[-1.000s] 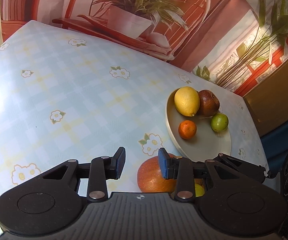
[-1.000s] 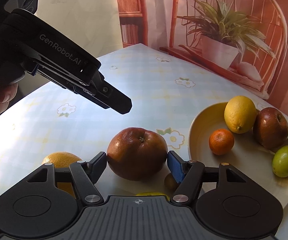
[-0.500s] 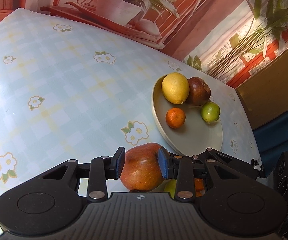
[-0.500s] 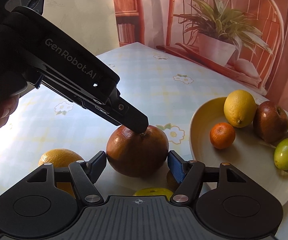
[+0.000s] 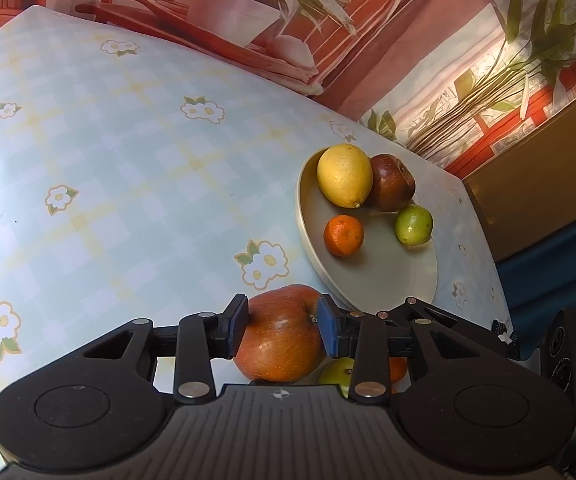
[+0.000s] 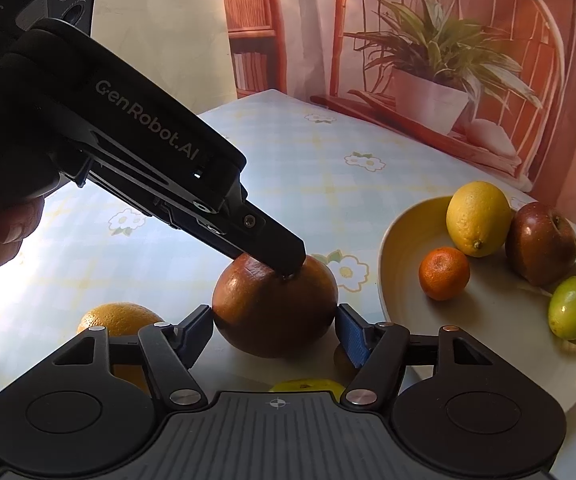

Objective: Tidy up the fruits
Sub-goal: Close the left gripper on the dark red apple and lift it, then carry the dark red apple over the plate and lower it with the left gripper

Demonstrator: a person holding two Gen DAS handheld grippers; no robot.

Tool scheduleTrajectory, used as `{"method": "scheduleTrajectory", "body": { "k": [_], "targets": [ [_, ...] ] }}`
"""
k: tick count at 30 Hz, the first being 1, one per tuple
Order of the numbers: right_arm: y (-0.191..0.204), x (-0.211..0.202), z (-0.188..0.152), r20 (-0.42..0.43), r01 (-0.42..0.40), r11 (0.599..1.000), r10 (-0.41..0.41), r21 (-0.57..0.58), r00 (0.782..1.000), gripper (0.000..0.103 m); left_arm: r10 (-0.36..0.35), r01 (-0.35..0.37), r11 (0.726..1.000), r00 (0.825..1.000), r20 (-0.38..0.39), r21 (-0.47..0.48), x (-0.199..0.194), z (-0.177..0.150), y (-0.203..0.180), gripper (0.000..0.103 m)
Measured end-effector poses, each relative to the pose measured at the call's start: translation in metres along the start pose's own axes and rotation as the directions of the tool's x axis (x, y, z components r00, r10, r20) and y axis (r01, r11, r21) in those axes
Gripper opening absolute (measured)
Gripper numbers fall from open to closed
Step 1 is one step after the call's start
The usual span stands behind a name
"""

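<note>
A large red-orange apple [image 5: 283,340] sits on the flowered tablecloth, just left of a pale plate [image 5: 388,280]. My left gripper [image 5: 281,324] has its blue pads pressed on both sides of the apple. In the right wrist view the left gripper [image 6: 283,256] reaches down onto the apple's [image 6: 273,308] top. My right gripper [image 6: 273,334] is open, its fingers level with the apple's sides and apart from it. The plate [image 6: 500,340] holds a lemon [image 6: 478,218], a dark apple [image 6: 542,244], a tangerine [image 6: 444,274] and a green fruit [image 6: 574,307].
An orange [image 6: 117,318] lies on the cloth to the left of the right gripper. A yellow-green fruit [image 6: 308,385] and a small fruit [image 6: 343,356] lie under its fingers. A potted plant on a chair [image 6: 428,92] stands beyond the table's far edge.
My left gripper moved down and forward over the big apple and closed its pads on it. The right gripper stayed open and almost still.
</note>
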State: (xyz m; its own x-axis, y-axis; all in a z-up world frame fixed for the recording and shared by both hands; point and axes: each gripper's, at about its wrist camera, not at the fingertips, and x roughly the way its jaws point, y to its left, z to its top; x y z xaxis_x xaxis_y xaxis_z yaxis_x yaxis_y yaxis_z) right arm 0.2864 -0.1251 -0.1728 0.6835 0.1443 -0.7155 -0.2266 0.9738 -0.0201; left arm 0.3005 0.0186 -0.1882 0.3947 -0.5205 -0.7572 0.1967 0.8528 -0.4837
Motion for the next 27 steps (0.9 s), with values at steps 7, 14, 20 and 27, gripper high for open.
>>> {"method": "scheduleTrajectory", "body": {
  "k": [7,14,20,27],
  "targets": [
    [-0.004,-0.015,0.0,0.058,0.019,1.0,-0.019,0.007,0.998,0.063,-0.003,0.002,0.999,1.0,0.027,0.034,-0.007,0.006,-0.014,0.039],
    [-0.023,-0.036,0.005,0.115,0.037,0.999,-0.041,0.029,0.993,0.063,-0.005,0.0,0.996,0.999,0.054,0.088,-0.009,0.017,-0.038,0.039],
    [-0.047,-0.055,0.004,0.165,0.058,0.996,-0.068,0.062,0.984,0.063,-0.019,0.01,0.991,0.998,0.063,0.132,-0.002,0.031,-0.063,0.039],
    [-0.084,-0.062,-0.003,0.173,0.093,0.99,-0.11,0.102,0.979,0.063,-0.014,0.004,0.979,0.999,0.045,0.203,0.026,0.043,-0.092,0.039]
  ]
}}
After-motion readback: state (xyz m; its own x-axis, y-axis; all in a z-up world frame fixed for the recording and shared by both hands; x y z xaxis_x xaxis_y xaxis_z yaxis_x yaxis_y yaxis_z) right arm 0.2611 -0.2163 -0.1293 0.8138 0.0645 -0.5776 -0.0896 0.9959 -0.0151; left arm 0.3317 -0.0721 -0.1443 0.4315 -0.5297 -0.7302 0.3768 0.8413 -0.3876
